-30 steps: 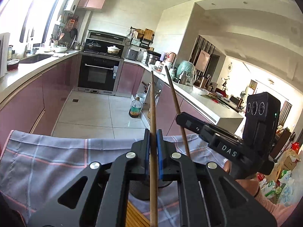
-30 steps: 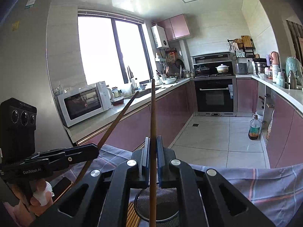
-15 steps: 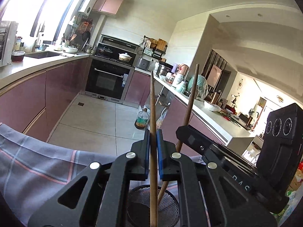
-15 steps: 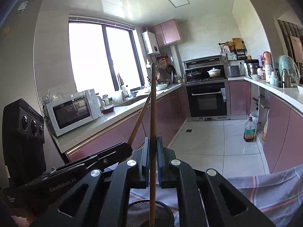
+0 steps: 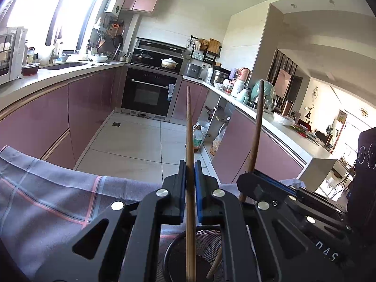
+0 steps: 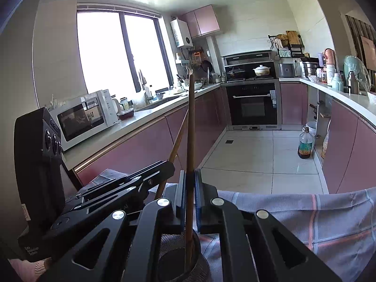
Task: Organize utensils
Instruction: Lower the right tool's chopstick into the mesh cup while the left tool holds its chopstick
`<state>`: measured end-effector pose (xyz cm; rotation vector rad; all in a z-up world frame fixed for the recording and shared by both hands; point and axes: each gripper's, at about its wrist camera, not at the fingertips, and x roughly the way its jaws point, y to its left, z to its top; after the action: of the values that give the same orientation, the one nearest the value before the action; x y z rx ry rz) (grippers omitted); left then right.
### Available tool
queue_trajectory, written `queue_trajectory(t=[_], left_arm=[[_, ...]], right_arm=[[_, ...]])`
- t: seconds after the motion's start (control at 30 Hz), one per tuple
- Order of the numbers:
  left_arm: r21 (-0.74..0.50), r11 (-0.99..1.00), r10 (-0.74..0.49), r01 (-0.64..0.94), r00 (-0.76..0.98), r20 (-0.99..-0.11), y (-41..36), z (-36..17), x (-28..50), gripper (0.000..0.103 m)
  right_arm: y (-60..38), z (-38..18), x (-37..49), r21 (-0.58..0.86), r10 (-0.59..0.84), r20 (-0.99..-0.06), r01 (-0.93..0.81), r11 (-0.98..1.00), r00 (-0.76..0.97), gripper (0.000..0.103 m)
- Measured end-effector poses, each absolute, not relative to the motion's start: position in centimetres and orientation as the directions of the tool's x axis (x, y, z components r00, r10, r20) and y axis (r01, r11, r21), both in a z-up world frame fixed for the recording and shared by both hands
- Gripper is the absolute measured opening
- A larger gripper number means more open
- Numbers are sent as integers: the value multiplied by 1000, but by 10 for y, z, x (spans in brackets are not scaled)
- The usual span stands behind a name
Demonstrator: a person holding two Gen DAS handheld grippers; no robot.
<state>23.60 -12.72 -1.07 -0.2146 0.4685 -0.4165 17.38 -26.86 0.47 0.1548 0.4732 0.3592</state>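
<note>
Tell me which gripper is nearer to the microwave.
Left. The left gripper is on the microwave's side, roughly between it and the right gripper. The right gripper is close beside the left one, on the side away from the microwave.

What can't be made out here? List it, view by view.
- Left wrist view: the black wire-mesh holder's base, cut off by the bottom edge and the left tongs.
- Right wrist view: the thin brown wooden chopstick's lower tip, hidden inside the holder behind the right tongs.
- Both views: the person, off frame.
</note>
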Motion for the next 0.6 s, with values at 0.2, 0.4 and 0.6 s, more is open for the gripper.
queue_trajectory(t=[0.2,0.4,0.6], left_arm=[[-280,896,-440,345,779,-447,-114,-23,228,8],[-277,896,-443,348,743,-502,-101,-32,223,8],[-242,898,-439,367,734,-518,-101,-43,217,10]], right_arm=[[-264,-2,180,234,380,-464,-303,924,800,8],[-264,-5,183,246,385,-483,-300,922,786,11],[-255,-8,184,230,389,-517,-315,921,762,12]])
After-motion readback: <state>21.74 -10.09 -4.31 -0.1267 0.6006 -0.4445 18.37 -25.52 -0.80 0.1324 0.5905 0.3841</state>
